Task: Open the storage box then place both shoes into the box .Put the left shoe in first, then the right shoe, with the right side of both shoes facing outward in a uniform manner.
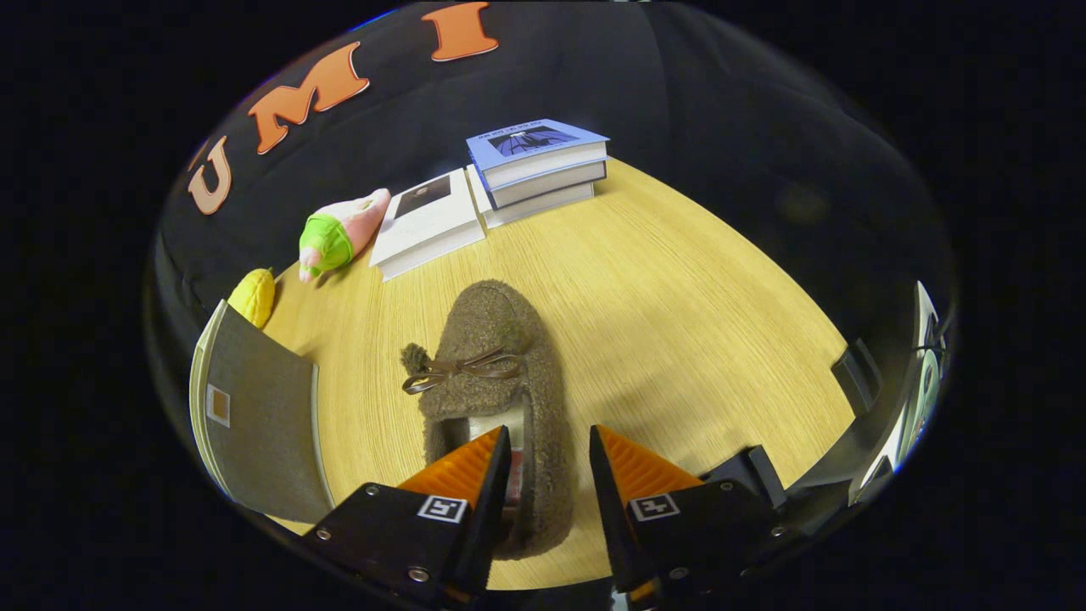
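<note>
A brown fuzzy shoe with a thin brown bow lies on the wooden table, toe pointing away from me. My gripper is over its heel end and stands open. One finger dips into the shoe's opening and the other finger is outside it, so the shoe's right side wall runs between them. A narrow gap shows on the outer side of that wall. The grey storage box, with pale edges and a small tan tag, stands just left of the shoe.
Beyond the shoe are a stack of blue-covered books and a white book. A pink and green plush toy and a yellow plush lie behind the box. Black fixtures stand at the table's right edge.
</note>
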